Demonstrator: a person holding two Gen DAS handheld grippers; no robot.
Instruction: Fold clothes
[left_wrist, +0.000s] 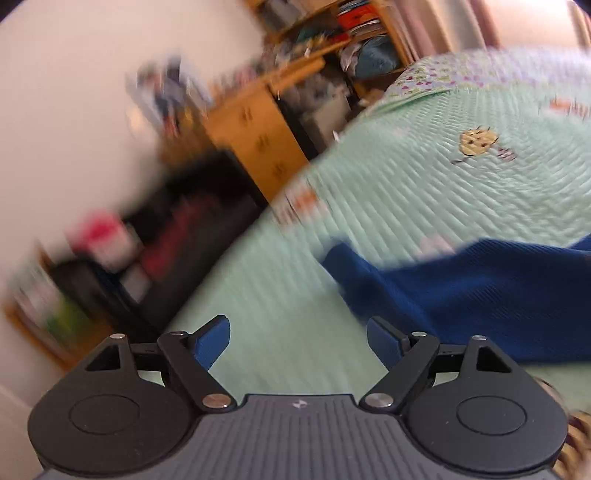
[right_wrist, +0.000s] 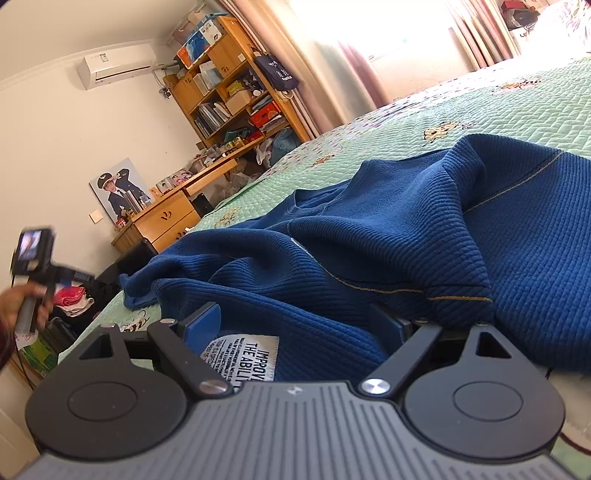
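Daylight pours through the curtained window (right_wrist: 373, 37), blown out to white glare. The right wrist view is sharp; the left wrist view is smeared with motion blur, so the desk (left_wrist: 258, 136) and shelves are perhaps unreadable. Both views bend at dark corners.
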